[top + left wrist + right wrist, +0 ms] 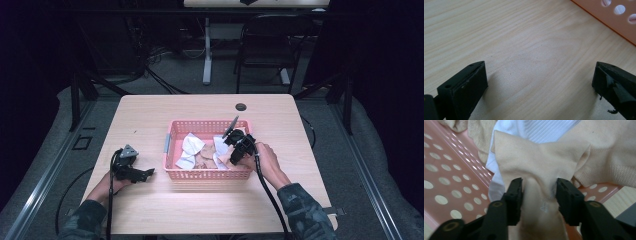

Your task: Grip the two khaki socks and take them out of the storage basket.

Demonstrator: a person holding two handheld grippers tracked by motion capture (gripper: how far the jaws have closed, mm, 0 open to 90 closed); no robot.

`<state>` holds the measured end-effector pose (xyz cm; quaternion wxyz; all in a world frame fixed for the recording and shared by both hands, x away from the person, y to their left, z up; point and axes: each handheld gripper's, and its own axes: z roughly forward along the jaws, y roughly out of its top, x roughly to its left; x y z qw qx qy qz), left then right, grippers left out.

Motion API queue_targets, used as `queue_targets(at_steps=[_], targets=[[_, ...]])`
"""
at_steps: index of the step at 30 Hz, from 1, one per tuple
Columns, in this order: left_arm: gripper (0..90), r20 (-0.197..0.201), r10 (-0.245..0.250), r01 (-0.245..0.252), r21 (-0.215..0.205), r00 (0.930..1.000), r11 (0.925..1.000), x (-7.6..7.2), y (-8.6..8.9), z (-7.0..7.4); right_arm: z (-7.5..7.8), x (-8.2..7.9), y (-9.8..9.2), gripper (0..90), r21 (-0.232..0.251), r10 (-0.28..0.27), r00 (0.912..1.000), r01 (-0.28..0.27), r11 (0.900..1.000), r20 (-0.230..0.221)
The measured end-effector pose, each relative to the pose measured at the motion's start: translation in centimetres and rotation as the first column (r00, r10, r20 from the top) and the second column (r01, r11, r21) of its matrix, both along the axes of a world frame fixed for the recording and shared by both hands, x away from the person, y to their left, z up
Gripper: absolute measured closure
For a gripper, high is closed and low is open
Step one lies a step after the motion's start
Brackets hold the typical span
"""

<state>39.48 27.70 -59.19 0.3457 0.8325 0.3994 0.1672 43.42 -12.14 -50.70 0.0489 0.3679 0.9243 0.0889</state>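
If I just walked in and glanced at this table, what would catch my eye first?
Probably the pink basket in the middle of the wooden table, with white and beige socks lying in it. The right gripper reaches into it, and its black jaws pinch a fold of a beige sock. At the basket's left, the left gripper rests low on the tabletop with its jaws wide apart and nothing between them.

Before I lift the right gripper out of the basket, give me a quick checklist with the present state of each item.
1. Right gripper jaws pinch the beige sock: ok.
2. Only one sock in the jaws: cannot tell.
3. White sock lies partly under the beige sock and may drag along: not ok.
4. Left gripper open over bare table, beside the pink basket: ok.
5. Basket sits flat on the table: ok.
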Motion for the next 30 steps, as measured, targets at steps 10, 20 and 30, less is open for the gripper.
queue_targets(at_steps=[10, 20, 30], targets=[[0.0, 0.001, 0.001, -0.001, 0.001, 1.0, 1.0, 0.0, 0.0, 0.0, 0.2, -0.4, -0.6, 84.2, 0.051, -0.015, 0.9995, 0.013, 0.999, 0.027], [0.0, 0.001, 0.001, -0.001, 0.0, 1.0, 1.0, 0.0, 0.0, 0.0, 3.3, -1.9, -2.8, 84.3, 0.211, -0.041, 0.9886, 0.009, 0.977, 0.145], [0.0, 0.002, 0.002, -0.002, -0.002, 1.0, 1.0, 0.0, 0.0, 0.0, 4.2, -2.2, -3.2, 84.3, 0.277, -0.054, 0.9845, 0.006, 0.961, 0.167]])
